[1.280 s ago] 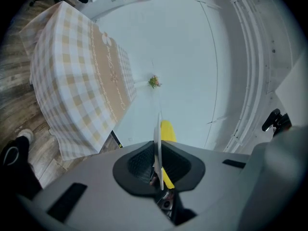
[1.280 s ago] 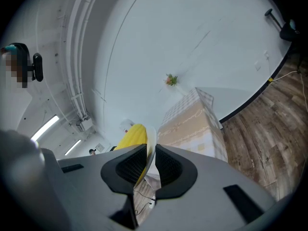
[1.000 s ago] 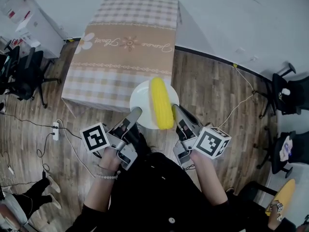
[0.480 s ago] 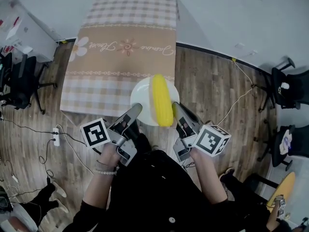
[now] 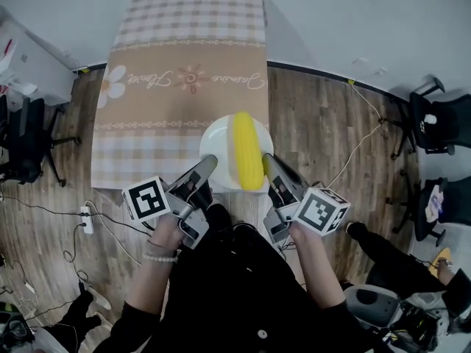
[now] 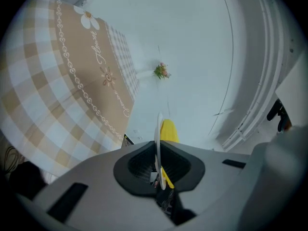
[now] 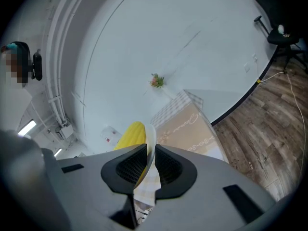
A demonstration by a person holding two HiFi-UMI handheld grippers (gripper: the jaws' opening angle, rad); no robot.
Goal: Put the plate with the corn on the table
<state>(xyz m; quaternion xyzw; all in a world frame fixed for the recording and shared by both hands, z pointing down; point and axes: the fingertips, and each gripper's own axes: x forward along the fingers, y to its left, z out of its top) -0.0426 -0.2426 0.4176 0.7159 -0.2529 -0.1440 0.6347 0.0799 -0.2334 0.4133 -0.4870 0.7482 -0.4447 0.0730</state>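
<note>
plate [image 5: 215, 147]: likely stiff, slick, fragile
corn [image 5: 246, 151]: loose, could roll
left gripper [image 5: 207, 163]: clamped on near-left rim
right gripper [image 5: 266, 160]: clamped on near-right rim

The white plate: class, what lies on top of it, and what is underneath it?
A yellow corn cob lies on the plate. The left gripper and right gripper clamp its rim. Underneath is covered; only the checked tablecloth beyond it shows.
</note>
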